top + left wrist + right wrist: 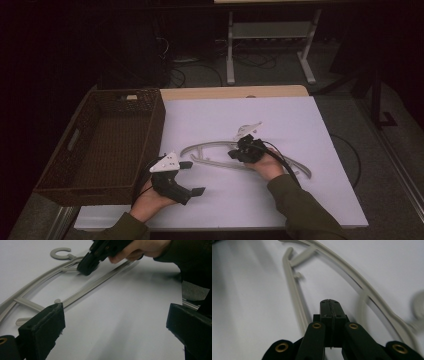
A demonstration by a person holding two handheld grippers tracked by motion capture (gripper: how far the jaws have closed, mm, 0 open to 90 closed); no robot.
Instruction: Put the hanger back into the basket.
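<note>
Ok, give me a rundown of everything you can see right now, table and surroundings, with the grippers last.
clothes hanger: one, light grey plastic, flat on the white table top, hook pointing away from the person, under the right gripper.
wicker basket: one, dark brown, on the table's left side; a small pale item sits at its far rim.
table: one, white top with a wooden far edge.
desk frame: one, light grey, on the floor beyond the table, cables beside it.
left gripper: one, black, jaws apart, just right of the basket.
right gripper: one, black, jaws shut together, tips at the hanger.
</note>
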